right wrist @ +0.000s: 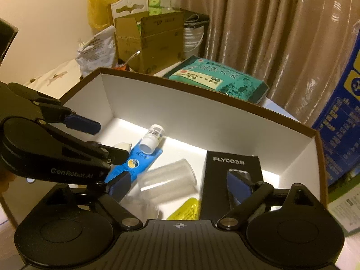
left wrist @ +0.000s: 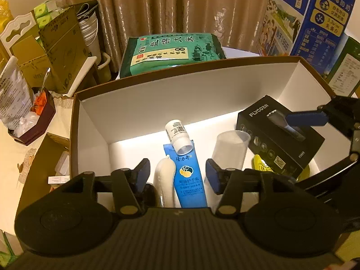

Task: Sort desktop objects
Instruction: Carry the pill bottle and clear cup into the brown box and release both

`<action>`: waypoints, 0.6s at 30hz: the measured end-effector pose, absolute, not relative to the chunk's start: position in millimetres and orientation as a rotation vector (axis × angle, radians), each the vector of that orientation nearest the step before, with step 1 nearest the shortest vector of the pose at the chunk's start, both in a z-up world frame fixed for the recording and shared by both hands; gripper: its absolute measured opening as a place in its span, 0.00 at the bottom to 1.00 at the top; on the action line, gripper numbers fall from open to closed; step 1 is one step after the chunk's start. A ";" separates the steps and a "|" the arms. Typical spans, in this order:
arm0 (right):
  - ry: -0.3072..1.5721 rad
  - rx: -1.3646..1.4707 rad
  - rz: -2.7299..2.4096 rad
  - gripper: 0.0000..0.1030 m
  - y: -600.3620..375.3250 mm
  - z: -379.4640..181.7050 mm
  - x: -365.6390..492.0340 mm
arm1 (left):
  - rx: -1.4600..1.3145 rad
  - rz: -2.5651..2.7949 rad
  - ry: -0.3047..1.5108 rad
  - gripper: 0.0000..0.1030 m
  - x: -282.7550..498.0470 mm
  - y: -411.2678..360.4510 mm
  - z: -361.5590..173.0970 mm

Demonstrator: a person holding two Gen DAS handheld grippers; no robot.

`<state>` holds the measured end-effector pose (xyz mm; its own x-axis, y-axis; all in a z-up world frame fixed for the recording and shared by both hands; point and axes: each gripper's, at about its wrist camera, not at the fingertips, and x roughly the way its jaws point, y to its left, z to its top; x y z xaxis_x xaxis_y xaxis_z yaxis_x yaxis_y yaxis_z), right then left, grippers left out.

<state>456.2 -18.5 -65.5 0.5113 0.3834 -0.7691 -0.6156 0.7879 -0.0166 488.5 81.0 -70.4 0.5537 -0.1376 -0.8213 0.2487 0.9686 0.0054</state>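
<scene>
A white-lined brown box (left wrist: 157,103) (right wrist: 180,112) holds the sorted objects. Inside lie a blue hand-cream tube (left wrist: 190,180) (right wrist: 139,159), a white pill bottle (left wrist: 178,138) (right wrist: 153,138), a cream-white tube (left wrist: 165,180), a clear plastic cup (left wrist: 229,150) (right wrist: 167,180), a black FLYCO box (left wrist: 279,135) (right wrist: 222,180) and a yellow packet (left wrist: 261,164) (right wrist: 186,209). My left gripper (left wrist: 177,176) is open and empty above the blue tube. My right gripper (right wrist: 180,185) is open and empty above the cup and the FLYCO box.
Behind the box lie a green rice bag (left wrist: 171,54) (right wrist: 216,81) and a blue milk carton (left wrist: 310,18). Cardboard boxes (left wrist: 58,51) (right wrist: 153,42), a white plastic bag (right wrist: 96,49) and a dark tray of clutter (left wrist: 33,121) stand at the left. A curtain hangs behind.
</scene>
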 end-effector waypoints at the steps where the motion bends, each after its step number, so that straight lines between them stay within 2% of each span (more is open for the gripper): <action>1: 0.845 -0.305 0.613 0.91 -19.9 -63.4 454.5 | 0.125 -0.229 0.956 0.55 487.2 81.4 -69.4; 5: 0.852 -0.282 0.585 0.95 -30.0 -55.9 446.3 | 0.115 -0.230 0.950 0.62 482.4 83.2 -64.7; 7: 0.863 -0.264 0.567 0.95 -35.1 -53.8 441.9 | 0.109 -0.226 0.949 0.71 479.8 83.5 -61.8; 18: 0.867 -0.152 0.465 0.96 -65.5 -32.4 406.1 | 0.099 -0.206 0.919 0.84 444.6 84.9 -41.5</action>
<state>406.1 -65.5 -32.4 0.5552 0.3309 -0.7631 -0.4525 0.8900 0.0568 444.6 84.9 -41.5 0.5885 -0.1347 -0.7972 0.2187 0.9758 -0.0034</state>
